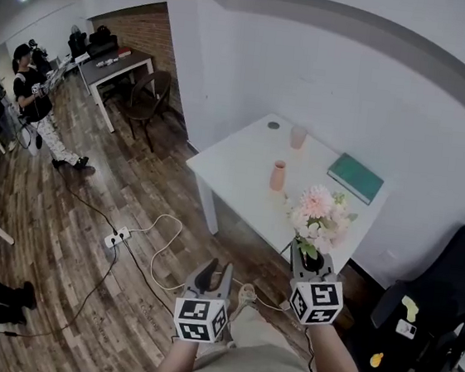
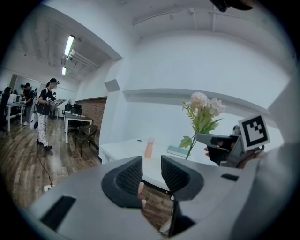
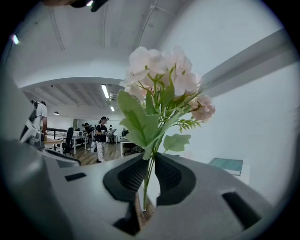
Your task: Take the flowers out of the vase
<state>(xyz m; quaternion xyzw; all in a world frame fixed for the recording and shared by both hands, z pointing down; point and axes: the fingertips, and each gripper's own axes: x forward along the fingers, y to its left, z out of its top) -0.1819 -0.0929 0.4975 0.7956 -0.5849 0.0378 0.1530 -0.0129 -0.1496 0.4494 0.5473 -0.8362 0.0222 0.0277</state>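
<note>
- The right gripper [image 3: 149,176] has its jaws closed most of the way on the thin green stem of the flowers [image 3: 164,79]. The pads press it from both sides.
- The stem's long axis runs upright and crosses the jaws at a right angle. The pale pink blooms and leaves stand above them, and a short bare end hangs below.
- In the head view the flowers [image 1: 321,216] are clear of the vase [image 1: 278,175], which stands about mid-desk with nothing showing in its mouth. The bunch is held up over the desk's [image 1: 235,160] near edge, toward its right corner.
- The left gripper [image 2: 151,176] has its jaws well apart with nothing between them. It hangs off the desk, left of the right gripper and lower in the head view.
- The lift-out looks done. Any setting down (my guess at what follows) turns on the desk lying straight ahead of the right hand, the nearer one. The upright stem would have to tip over to lie flat.
- A teal book [image 1: 355,177] and a pink cup [image 1: 297,137] sit toward the far edge.
</note>
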